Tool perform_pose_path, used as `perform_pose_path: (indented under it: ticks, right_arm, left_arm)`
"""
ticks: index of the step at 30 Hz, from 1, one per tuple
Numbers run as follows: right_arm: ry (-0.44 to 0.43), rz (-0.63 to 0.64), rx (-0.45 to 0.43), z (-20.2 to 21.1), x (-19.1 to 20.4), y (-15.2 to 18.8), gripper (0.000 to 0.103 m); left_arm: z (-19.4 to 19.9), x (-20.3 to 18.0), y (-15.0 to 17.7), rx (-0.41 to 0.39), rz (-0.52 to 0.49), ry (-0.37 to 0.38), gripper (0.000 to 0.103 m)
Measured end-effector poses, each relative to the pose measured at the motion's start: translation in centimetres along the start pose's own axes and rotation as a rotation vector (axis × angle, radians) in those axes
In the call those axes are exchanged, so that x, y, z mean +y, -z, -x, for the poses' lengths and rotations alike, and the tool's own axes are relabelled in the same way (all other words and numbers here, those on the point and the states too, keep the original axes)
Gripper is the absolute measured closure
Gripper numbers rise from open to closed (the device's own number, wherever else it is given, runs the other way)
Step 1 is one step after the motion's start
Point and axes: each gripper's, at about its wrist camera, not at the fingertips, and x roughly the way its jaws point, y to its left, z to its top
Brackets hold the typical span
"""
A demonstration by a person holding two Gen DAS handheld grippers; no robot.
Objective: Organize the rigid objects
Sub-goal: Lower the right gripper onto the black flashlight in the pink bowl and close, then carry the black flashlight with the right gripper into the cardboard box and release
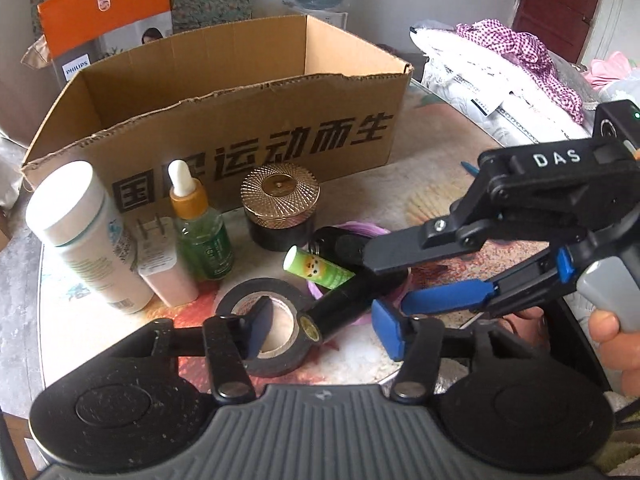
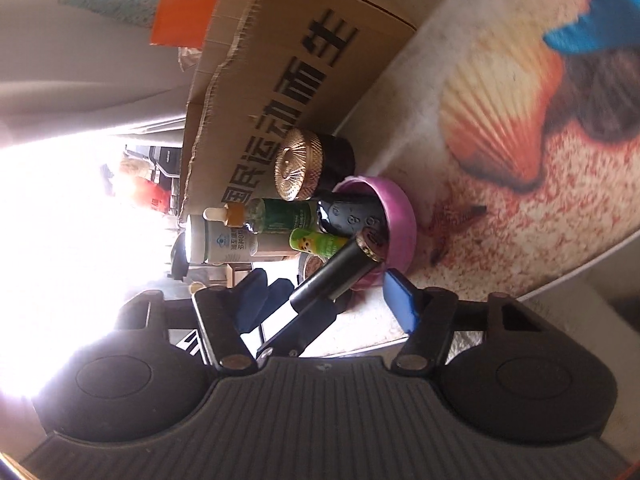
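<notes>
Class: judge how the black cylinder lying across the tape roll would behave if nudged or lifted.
The black cylinder looks rigid and smooth, so it may slip. Round, and propped on the tape roll, it would probably roll off if nudged.

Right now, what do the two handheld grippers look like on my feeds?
The right gripper is a black linkage frame printed DAS in white, with one bare black finger, one blue-padded finger, a blue trigger piece and a grey handle. A small green light glows on its black camera block. The left gripper has blue pads, black linkage arms with silver pivot pins, and a ribbed grey base between two round black housings.
</notes>
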Motion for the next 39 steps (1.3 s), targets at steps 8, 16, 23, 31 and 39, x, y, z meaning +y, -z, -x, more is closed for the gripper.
perform_pose_path:
  ticks: [8,16,23,31,39]
  right_arm:
    - [-0.02,-0.053,0.003,-0.8,-0.6,-0.3,0.052]
    - [-0.021,-0.051,-0.002,-0.7,-0.8,-0.5,0.061]
    - [-0.02,-0.07,0.001,-1.0,-1.3,-0.5,0.076]
    - [-0.075,-0.11,-0.01,-0.7,-3.0,-0.6,0.076]
    - [-0.066,0.014,-0.044,1.1,-1.8,0.3,0.078]
  left_arm:
    - [-0.1,-0.2,0.2,0.022,0.003,0.049,0.074]
    - [-0.5,-1.0,-0.1,0.048,-0.021,0.089,0.079]
    - [-1.4,-1.0,-0.7,0.073,-0.008,0.101,0.077]
    - [-1.6,-1.7,-0.5,0.046,-0.03,0.079,0.08]
    - [0.0,-3.1,-0.2,-0.008,-0.075,0.053,0.081]
